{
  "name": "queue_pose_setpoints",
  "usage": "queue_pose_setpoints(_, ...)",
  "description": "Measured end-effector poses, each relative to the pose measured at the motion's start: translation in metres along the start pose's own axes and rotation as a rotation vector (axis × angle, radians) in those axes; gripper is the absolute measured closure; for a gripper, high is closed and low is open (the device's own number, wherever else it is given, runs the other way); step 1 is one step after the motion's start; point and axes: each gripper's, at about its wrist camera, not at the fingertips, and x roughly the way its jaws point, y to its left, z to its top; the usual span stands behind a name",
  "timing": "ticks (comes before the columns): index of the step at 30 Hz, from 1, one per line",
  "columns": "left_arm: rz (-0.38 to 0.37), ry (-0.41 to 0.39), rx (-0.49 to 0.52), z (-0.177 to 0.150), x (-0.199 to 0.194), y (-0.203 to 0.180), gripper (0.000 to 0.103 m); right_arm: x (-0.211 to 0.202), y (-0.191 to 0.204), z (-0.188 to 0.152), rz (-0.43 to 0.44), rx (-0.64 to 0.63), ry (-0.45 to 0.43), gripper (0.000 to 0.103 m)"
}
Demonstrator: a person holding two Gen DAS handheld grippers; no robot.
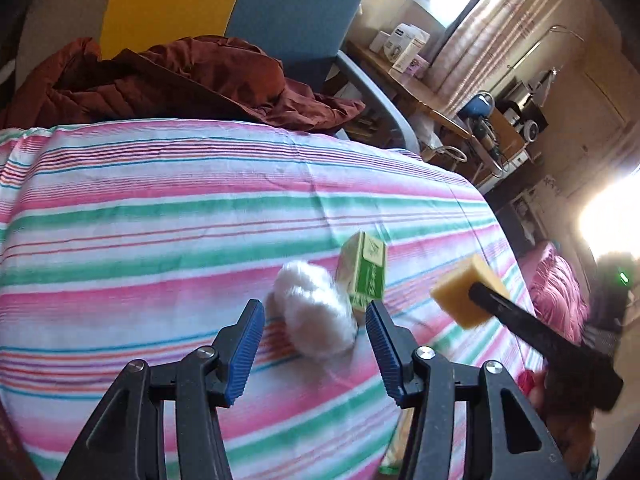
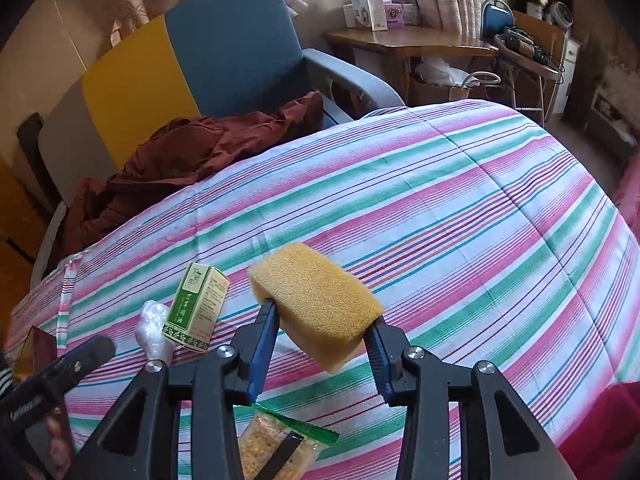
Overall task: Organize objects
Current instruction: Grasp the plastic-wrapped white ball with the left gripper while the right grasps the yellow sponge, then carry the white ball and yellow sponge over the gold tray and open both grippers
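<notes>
Presently, sponge (image 2: pixel 316 304) is clamped in right gripper (image 2: pixel 322 326) jaws; left gripper (image 1: pixel 316 332) jaws apart, cotton ball (image 1: pixel 314 312) between, box (image 1: pixel 362 272) beyond, both unsorted.

No legible txt (box (image 2: pixel 196 306) print blurred)

Both wrist cameras peer steeply down along their fingers at the striped bedspread (image 1: pixel 160 220), close above it. Shared ground: the green box (image 1: pixel 362 270) (at 12 o'clock left, 10 o'clock right), sponge (image 2: pixel 316 304), blue armchair (image 2: pixel 240 40) beyond.
</notes>
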Motion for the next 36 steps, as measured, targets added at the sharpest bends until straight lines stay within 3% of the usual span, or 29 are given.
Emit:
queue_pose_setpoints(5,0.093,0.036,0.056,0.005,0.033,-0.007,0.052,-0.002,0.005,0.0,0.006,-0.02,-0.008,0.061)
queue_pose_setpoints(6,0.083,0.048,0.06,0.004,0.039,-0.005,0.052,-0.002,0.005,0.001,0.006,-0.023,-0.009,0.061)
queue_pose_setpoints(8,0.122,0.07,0.088,0.0,0.047,-0.005,0.069,-0.003,0.005,0.001,0.005,-0.029,-0.014,0.061)
queue_pose_setpoints(11,0.134,0.034,0.16,-0.007,0.046,-0.011,0.068,-0.004,0.006,0.002,0.004,-0.037,-0.02,0.061)
queue_pose_setpoints(15,0.134,0.028,0.16,-0.012,0.038,-0.007,0.069,-0.005,0.007,0.002,0.006,-0.044,-0.025,0.061)
queue_pose_setpoints(29,0.265,-0.15,0.252,-0.057,-0.067,-0.007,0.069,-0.016,0.031,-0.006,0.105,-0.116,-0.06,0.061)
queue_pose_setpoints(36,0.295,-0.188,0.237,-0.076,-0.107,0.001,0.069,-0.023,0.047,-0.013,0.164,-0.156,-0.077,0.061)
